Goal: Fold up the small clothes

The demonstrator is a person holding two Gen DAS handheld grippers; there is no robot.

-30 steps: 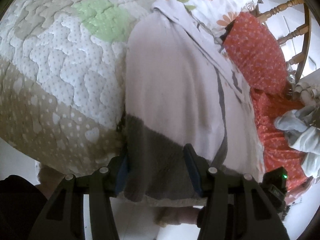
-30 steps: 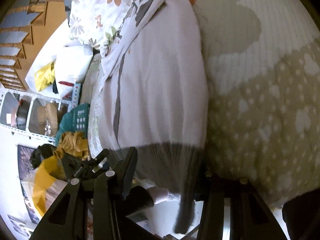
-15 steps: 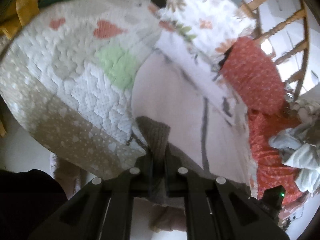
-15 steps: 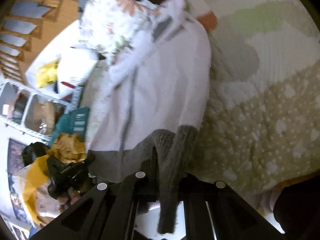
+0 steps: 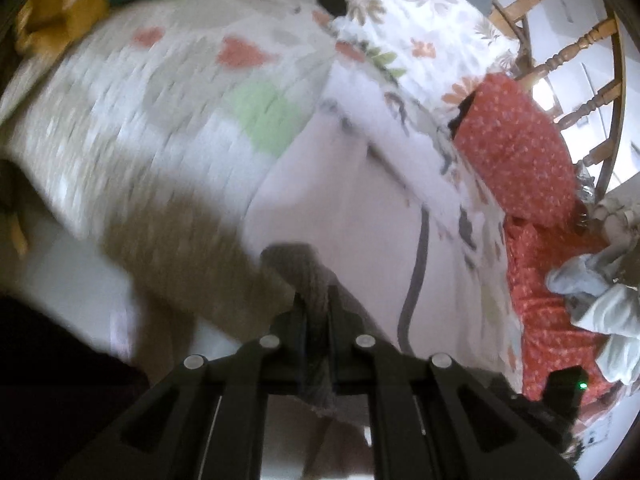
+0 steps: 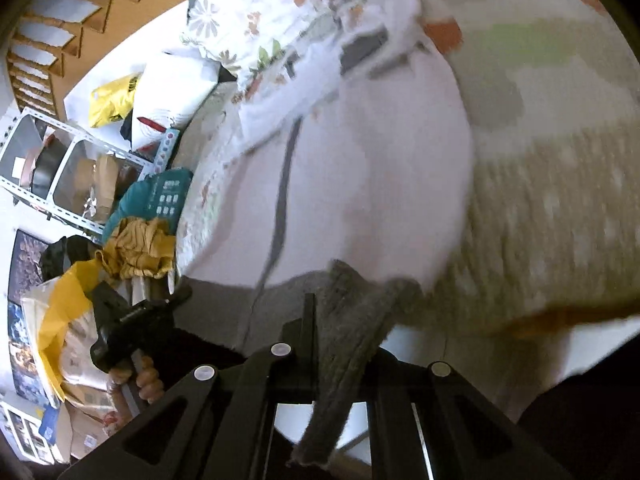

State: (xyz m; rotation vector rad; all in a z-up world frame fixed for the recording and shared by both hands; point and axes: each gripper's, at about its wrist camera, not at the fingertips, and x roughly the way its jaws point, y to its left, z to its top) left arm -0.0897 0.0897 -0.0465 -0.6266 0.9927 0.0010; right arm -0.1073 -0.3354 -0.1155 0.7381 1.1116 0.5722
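Observation:
A pale pink sweater [image 5: 340, 208] with a grey ribbed hem [image 5: 308, 276] and a thin grey stripe lies on a quilted bed cover [image 5: 132, 128]. My left gripper [image 5: 317, 312] is shut on the hem's left corner, and the grey band is bunched between its fingers. In the right wrist view the same sweater [image 6: 360, 168] spreads away from me. There my right gripper [image 6: 340, 320] is shut on the hem [image 6: 352, 304] at the other corner, a grey strip hanging down past the jaws. Both corners are lifted off the bed.
A floral pillow [image 5: 424, 28] and an orange dotted cushion [image 5: 516, 148] lie beyond the sweater, by a wooden chair [image 5: 580, 48]. Crumpled pale clothes [image 5: 600, 296] sit at the right. A metal shelf [image 6: 60, 168], a yellow bag [image 6: 112, 100] and mustard cloth [image 6: 136, 248] crowd the bedside.
Both grippers went from open around the grey hem to shut on it. Both then rose, lifting the hem corners off the quilt, and more of the bed came into view.

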